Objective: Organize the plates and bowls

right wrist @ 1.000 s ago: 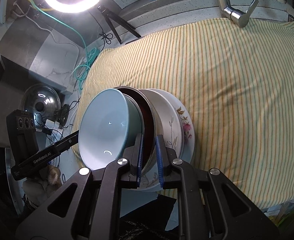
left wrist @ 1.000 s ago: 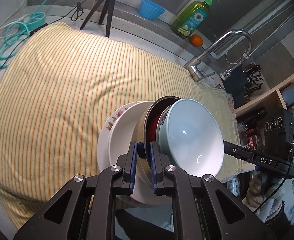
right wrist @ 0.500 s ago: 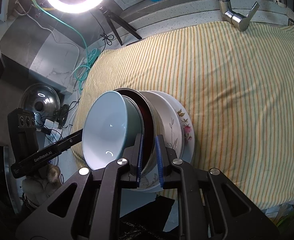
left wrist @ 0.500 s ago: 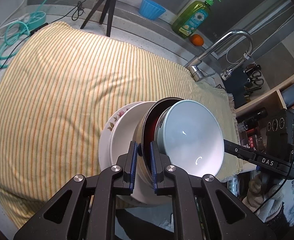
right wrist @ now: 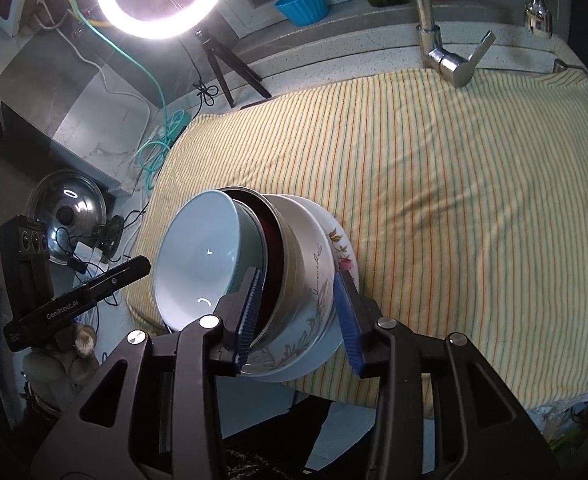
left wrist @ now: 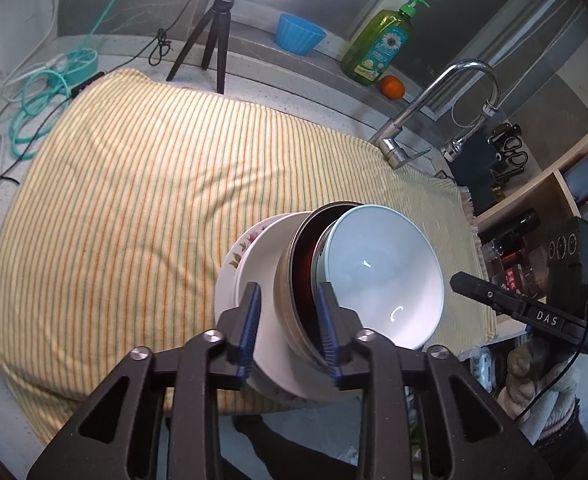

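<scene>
Both grippers straddle the nested stack of dishes.
The left gripper (left wrist: 288, 322) and right gripper (right wrist: 297, 312) stand with jaws apart around the stack (left wrist: 333, 280) on the striped cloth (left wrist: 154, 200).

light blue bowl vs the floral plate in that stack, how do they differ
The light blue bowl is deep, plain and glossy; the floral plate is flat, white, with flower prints on its rim. The bowl sits at the open end of the stack, facing up and outward; the plate lies at the other end, against the striped cloth. Both are round, tilted tableware in one nested stack.
</scene>
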A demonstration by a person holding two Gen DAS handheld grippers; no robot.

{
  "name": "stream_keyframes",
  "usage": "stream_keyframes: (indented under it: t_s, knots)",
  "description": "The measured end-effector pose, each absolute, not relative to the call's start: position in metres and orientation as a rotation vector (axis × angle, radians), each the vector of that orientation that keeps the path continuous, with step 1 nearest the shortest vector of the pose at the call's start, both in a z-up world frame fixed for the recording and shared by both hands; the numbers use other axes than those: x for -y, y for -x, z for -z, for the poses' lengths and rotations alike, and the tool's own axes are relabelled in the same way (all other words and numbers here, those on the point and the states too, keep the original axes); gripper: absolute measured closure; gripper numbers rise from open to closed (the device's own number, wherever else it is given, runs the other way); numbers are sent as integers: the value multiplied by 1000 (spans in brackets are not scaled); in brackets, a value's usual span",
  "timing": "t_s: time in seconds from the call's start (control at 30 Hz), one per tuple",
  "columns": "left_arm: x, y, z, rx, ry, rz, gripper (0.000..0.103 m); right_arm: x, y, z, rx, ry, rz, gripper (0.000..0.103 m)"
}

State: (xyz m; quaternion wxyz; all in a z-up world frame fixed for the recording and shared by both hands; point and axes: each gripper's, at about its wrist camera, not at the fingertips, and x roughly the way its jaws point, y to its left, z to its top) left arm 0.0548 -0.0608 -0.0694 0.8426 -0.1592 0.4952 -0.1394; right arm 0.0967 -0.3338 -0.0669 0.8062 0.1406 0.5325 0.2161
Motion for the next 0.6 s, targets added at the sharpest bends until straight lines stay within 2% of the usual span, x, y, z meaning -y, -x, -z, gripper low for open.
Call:
stream_keyframes:
  t_s: [0.1,0.2,0.23,0.3,0.37,0.47,0.6]
  knots:
    - [66,-47,64,-1031,288,282,65,332,-91,64,-1124,-273,-457,56]
    - [71,-40,57,-1008,234,265,62,326,-82,59,-1098,-225,-451,53]
    - [72,-38,55,-1003,221,261,55,325,-80,56,-1089,-211,-448,51]
    - [73,-34,50,-985,206,252,50,321,-74,51,-1063,-188,-442,44]
    - [75,-30,44,-969,187,243,49,319,-69,44,-1030,-170,-437,40]
    - [77,-22,36,-937,162,221,38,316,-59,32,-980,-128,-417,30]
    - [83,-9,30,-902,127,203,36,313,-44,17,-921,-93,-397,21]
